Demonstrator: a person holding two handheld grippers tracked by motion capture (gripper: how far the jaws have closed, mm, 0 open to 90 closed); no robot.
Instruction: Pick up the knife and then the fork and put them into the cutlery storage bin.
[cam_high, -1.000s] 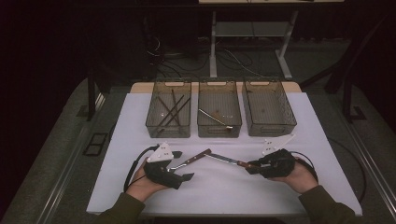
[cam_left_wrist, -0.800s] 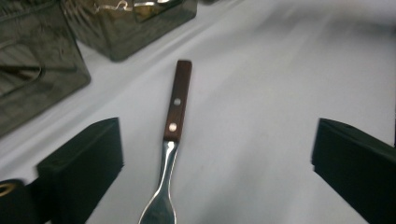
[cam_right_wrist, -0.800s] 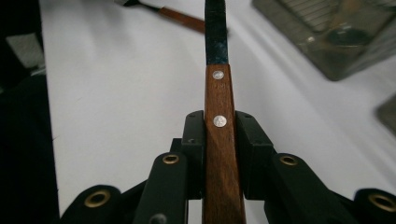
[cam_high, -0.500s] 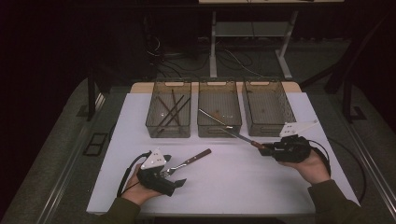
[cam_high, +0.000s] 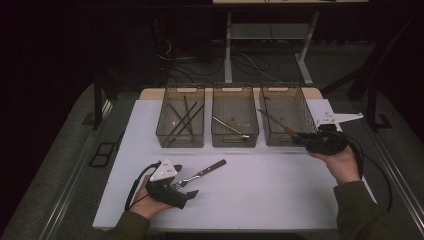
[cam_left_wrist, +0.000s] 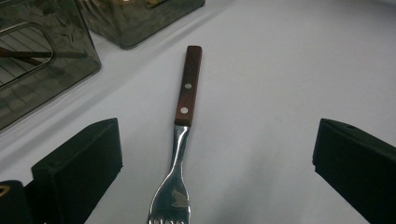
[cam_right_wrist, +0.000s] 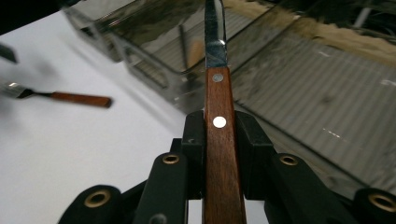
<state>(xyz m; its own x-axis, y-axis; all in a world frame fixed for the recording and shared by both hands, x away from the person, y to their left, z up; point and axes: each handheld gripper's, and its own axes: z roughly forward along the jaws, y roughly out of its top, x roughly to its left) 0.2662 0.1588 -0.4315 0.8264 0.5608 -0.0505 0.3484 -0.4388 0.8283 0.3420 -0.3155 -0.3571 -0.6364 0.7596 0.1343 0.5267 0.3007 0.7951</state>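
Observation:
A fork (cam_high: 200, 176) with a brown wooden handle lies flat on the white mat, its tines toward my left gripper (cam_high: 184, 183). In the left gripper view the fork (cam_left_wrist: 187, 93) rests untouched between the wide-apart jaws of the left gripper (cam_left_wrist: 219, 128), which have just been opening. My right gripper (cam_high: 299, 138) is shut on the wooden handle of a knife (cam_high: 272, 121). The blade reaches out over the rightmost bin (cam_high: 280, 144). In the right gripper view the pads of the right gripper (cam_right_wrist: 219, 116) press on both sides of the knife (cam_right_wrist: 219, 140).
Three smoky clear bins stand in a row at the mat's far side. The left bin (cam_high: 180, 145) holds several dark sticks, and the middle bin (cam_high: 235, 145) holds a utensil. The white mat (cam_high: 260, 200) covers the table; cables trail on the floor behind.
My right gripper has carried the knife from the mat's centre rightward and up to the right bin. My left gripper has opened wider, and the fork now lies free on the mat.

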